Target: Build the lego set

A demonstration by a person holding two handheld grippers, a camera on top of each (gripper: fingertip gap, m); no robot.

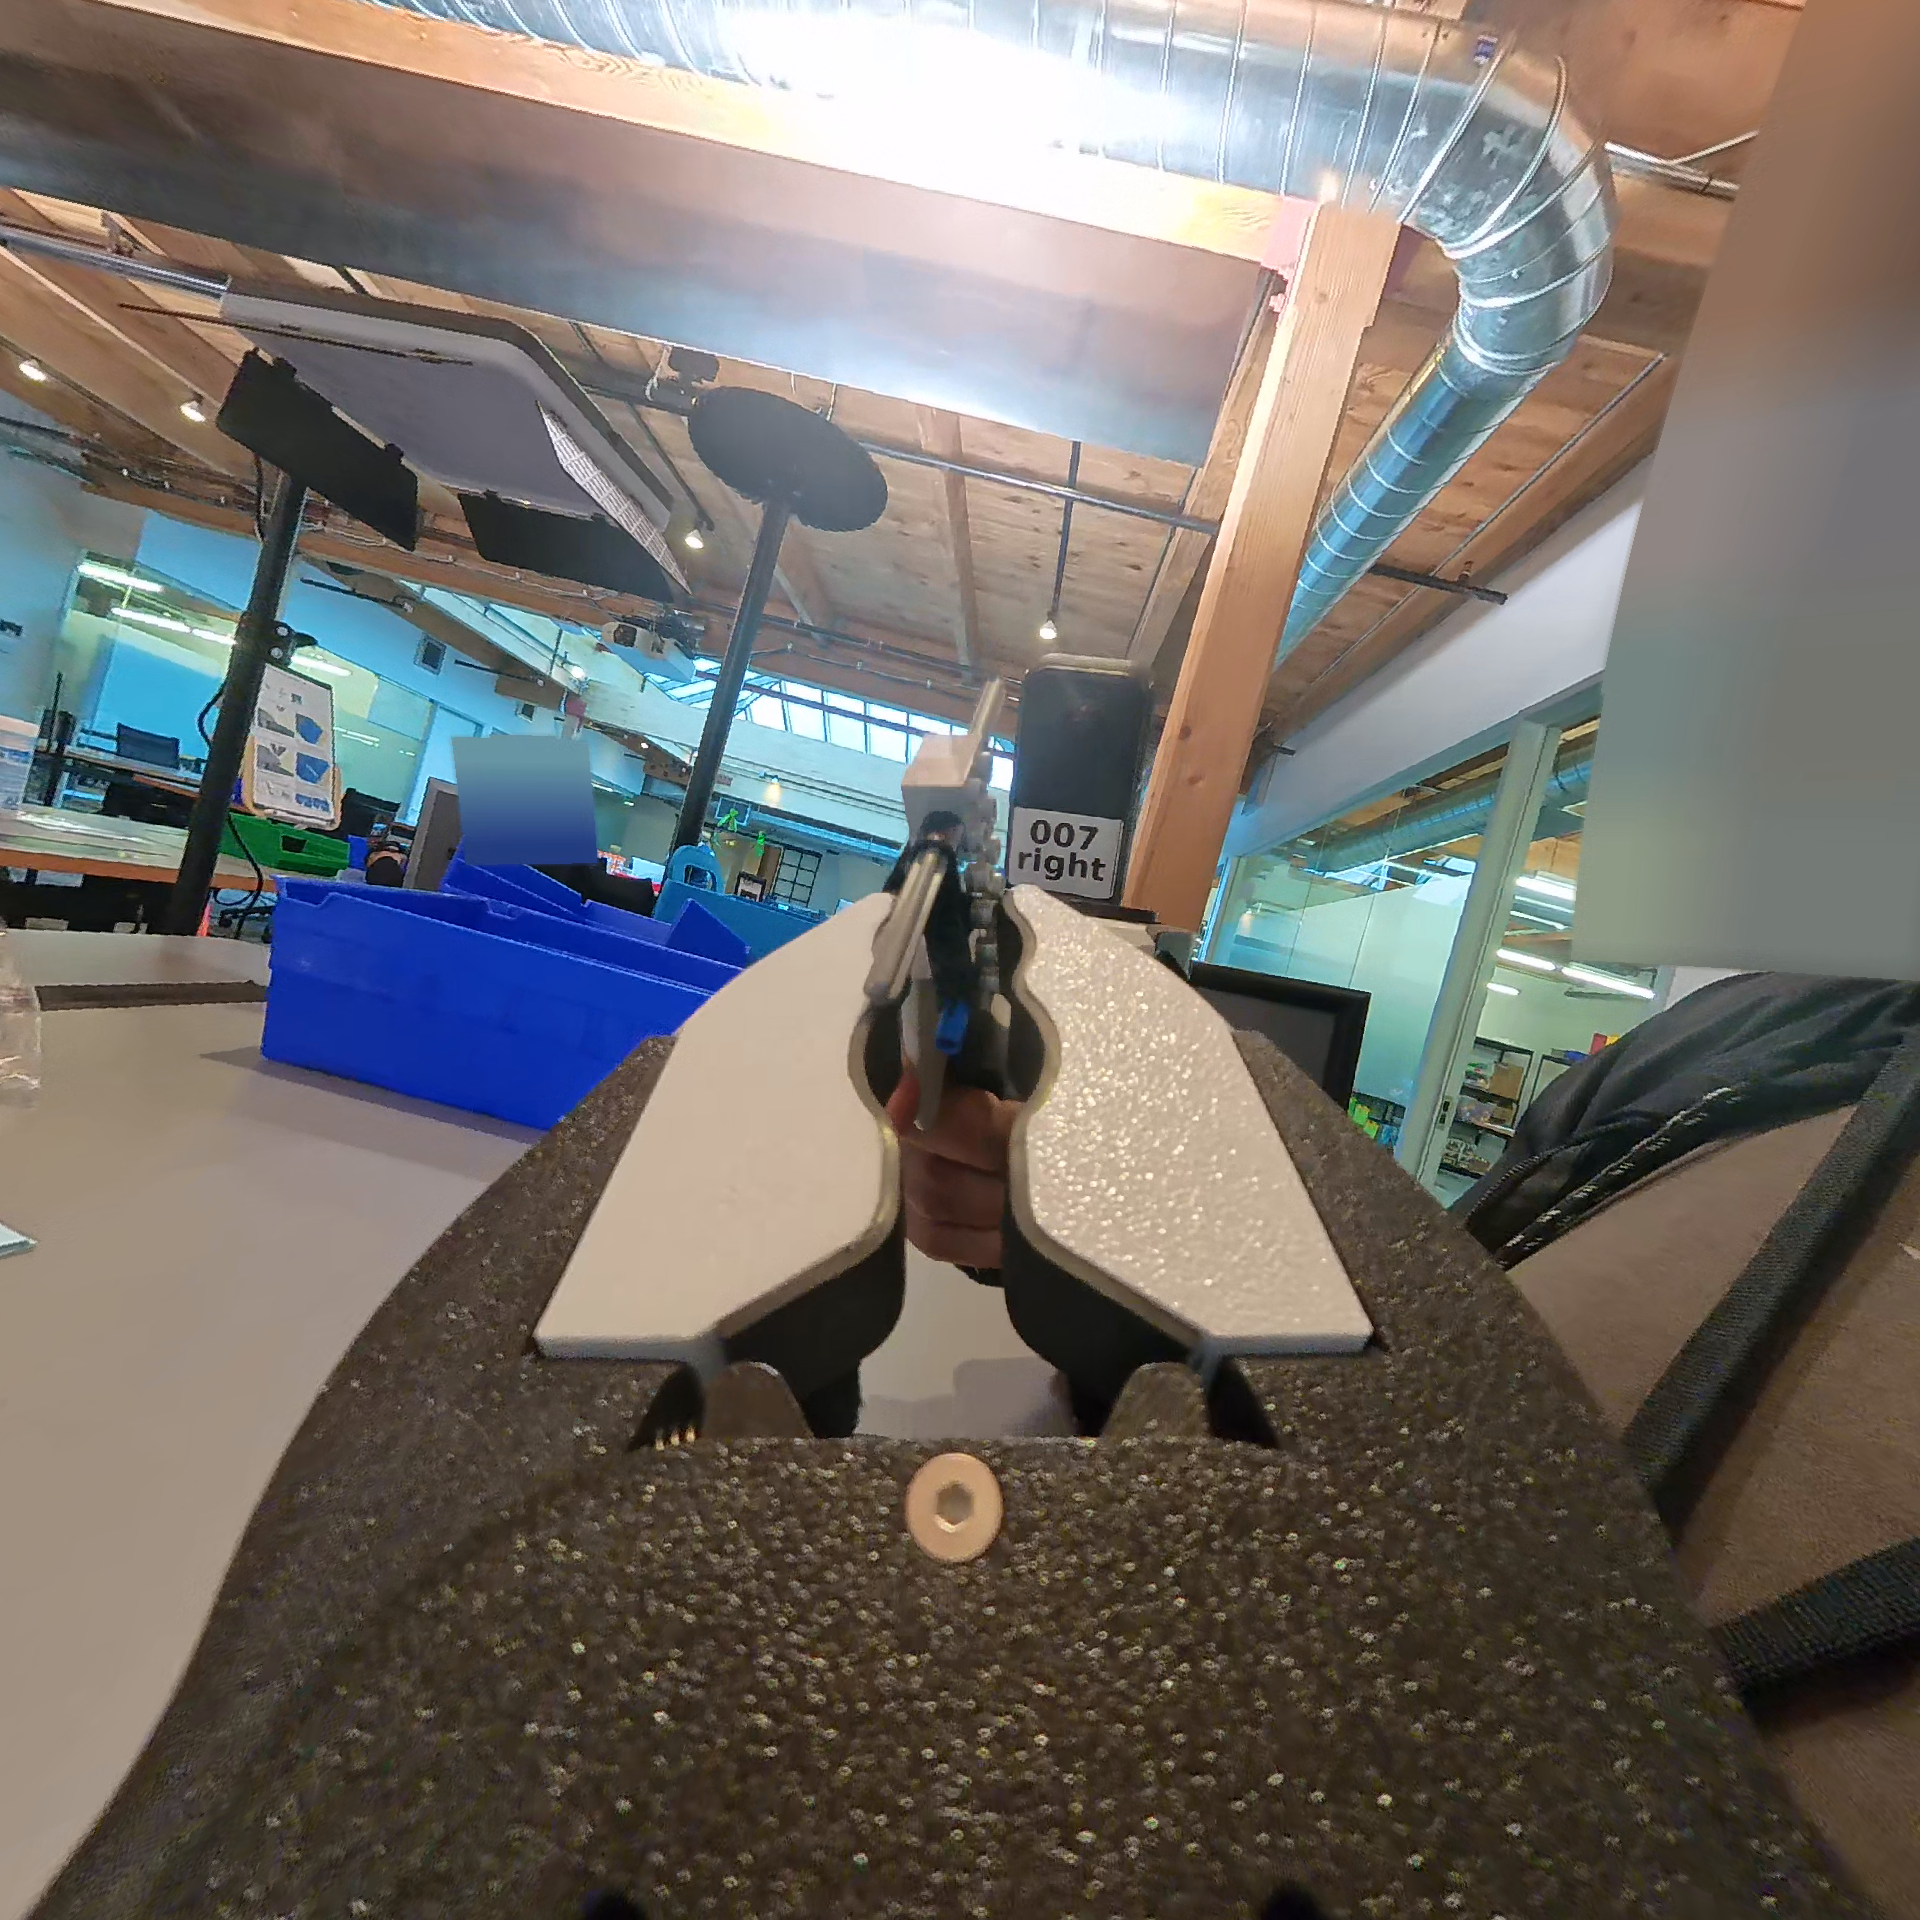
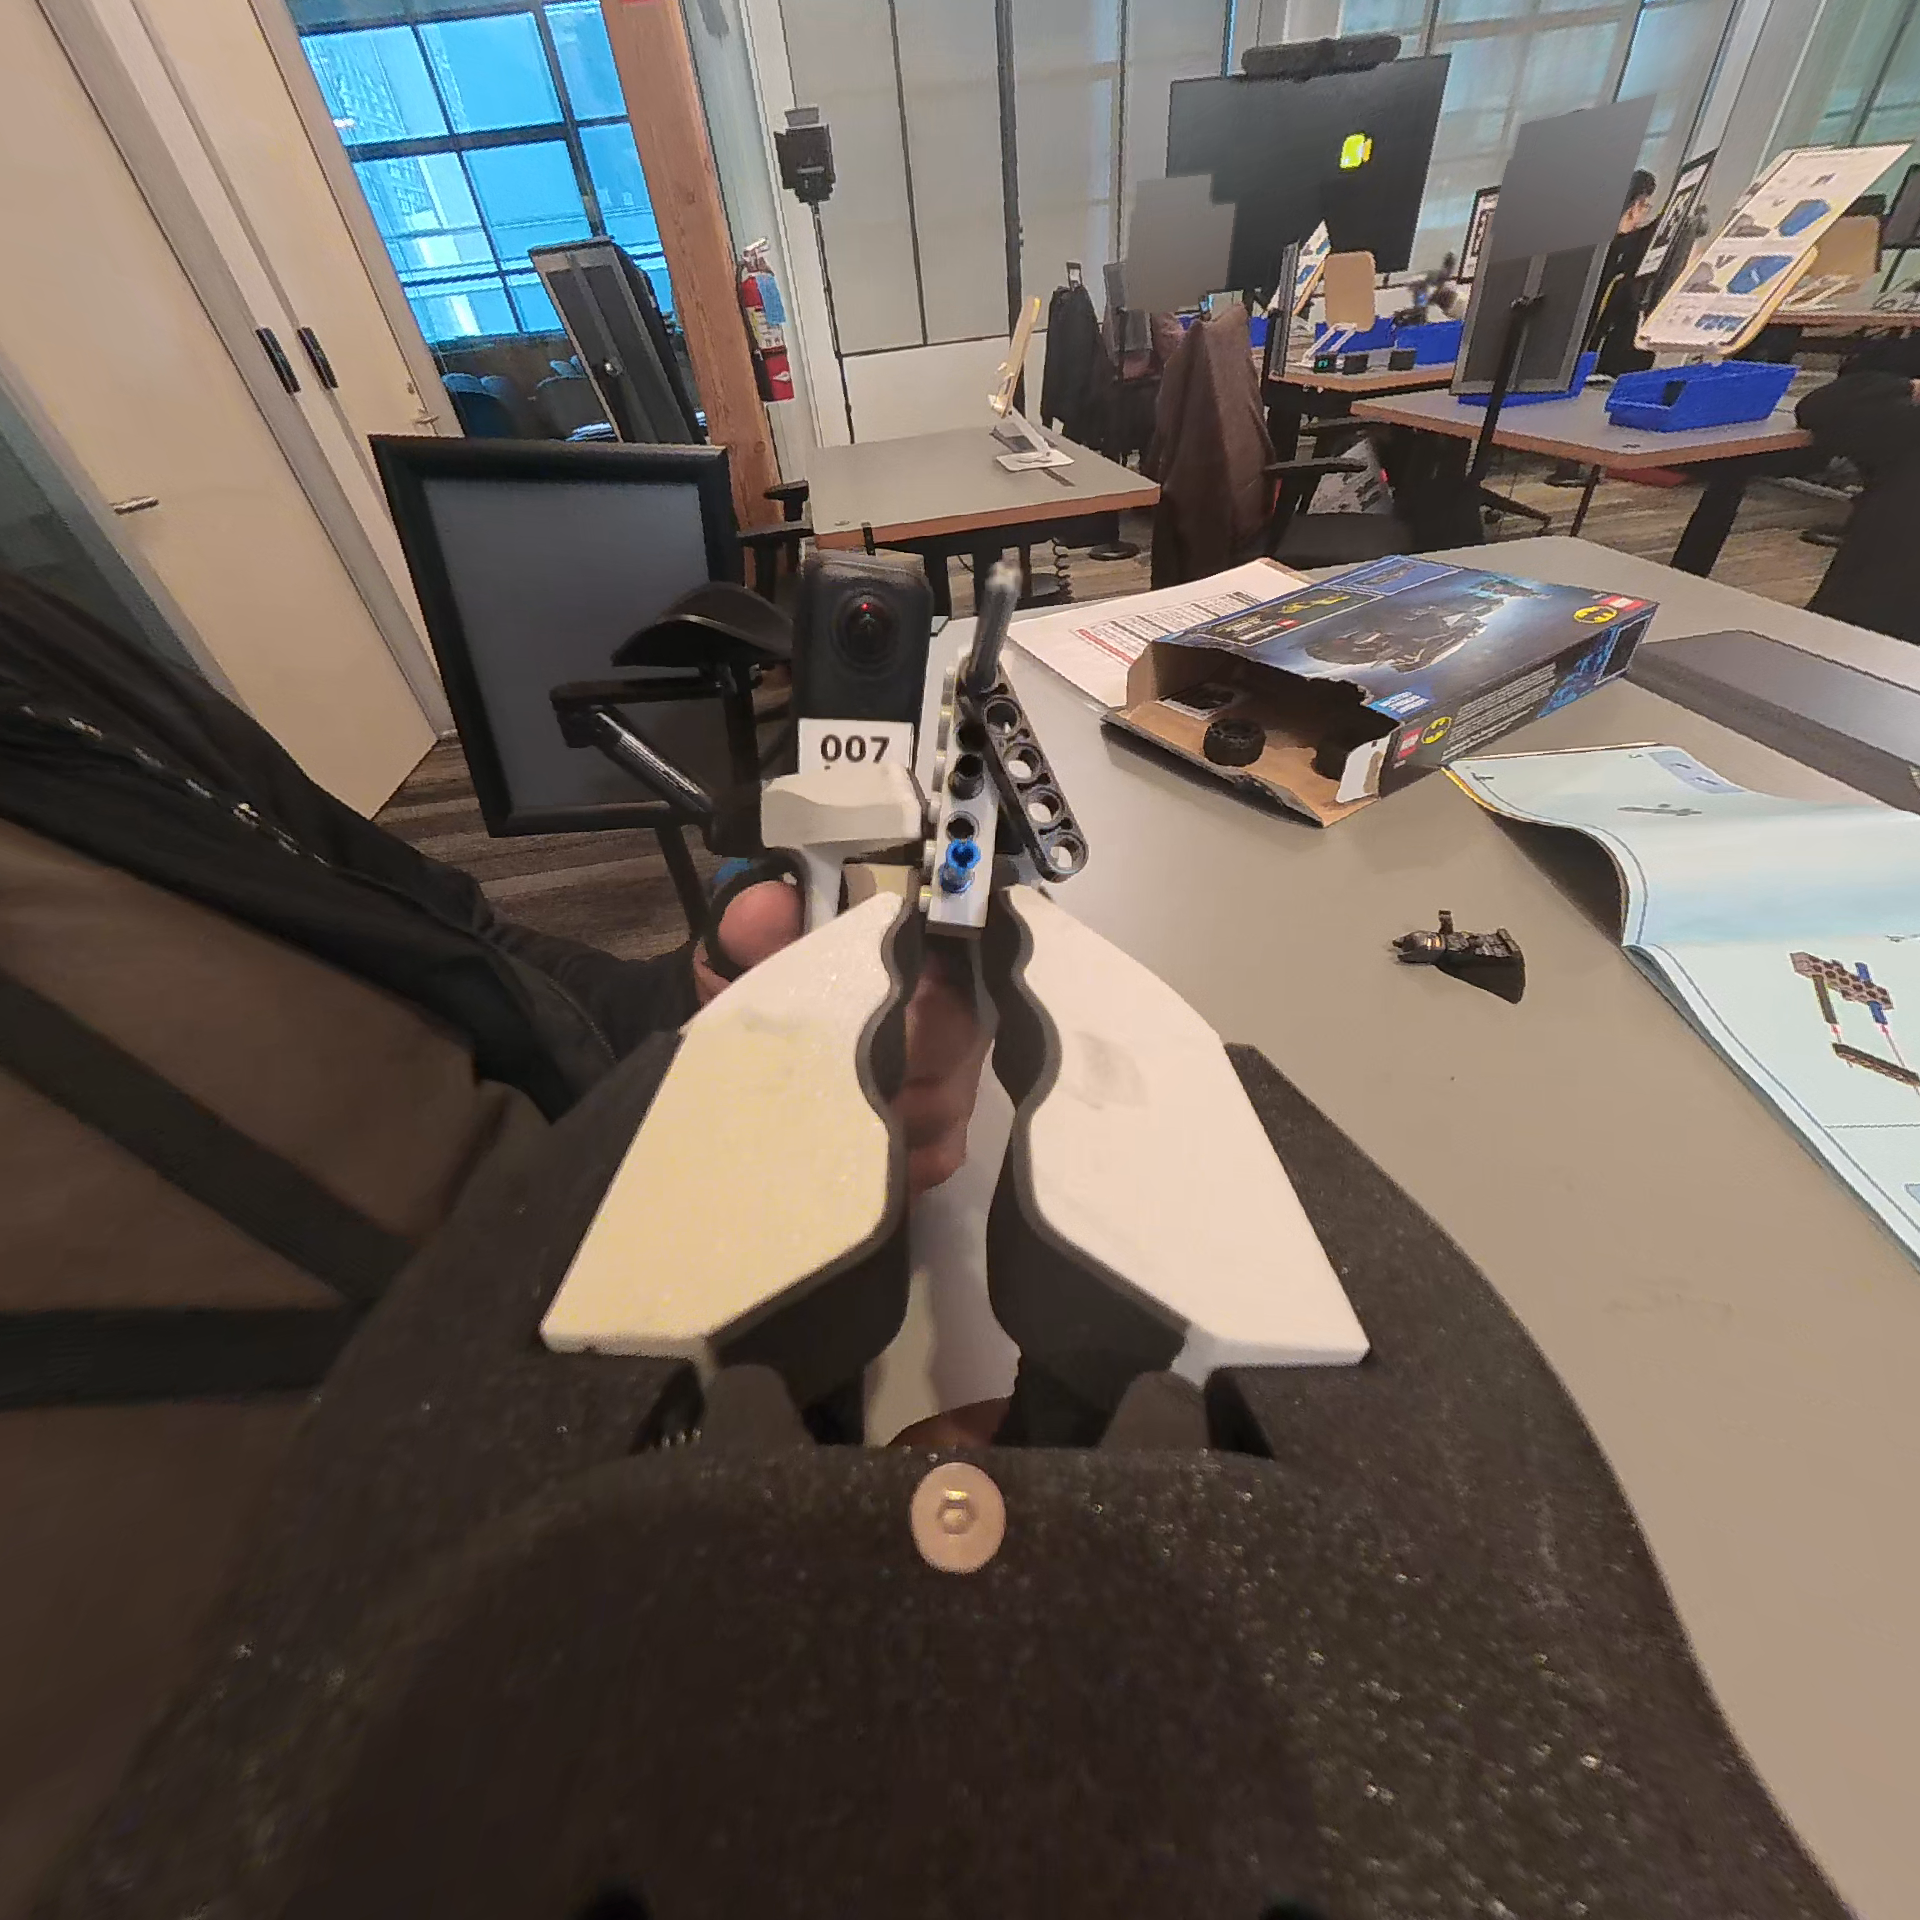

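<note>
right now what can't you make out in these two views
- Left view: how the left gripper grips the brick assembly; parts overlap there.
- Right view: inside the torn box, in shadow.
- Right view: booklet, cut off by the edge.
- Right view: figure details, too small.

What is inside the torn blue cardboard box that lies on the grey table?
Through the open end of the blue cardboard box a small black wheel and bare brown card show. The closed walls cover the deeper part, so anything farther in is hidden.
</note>
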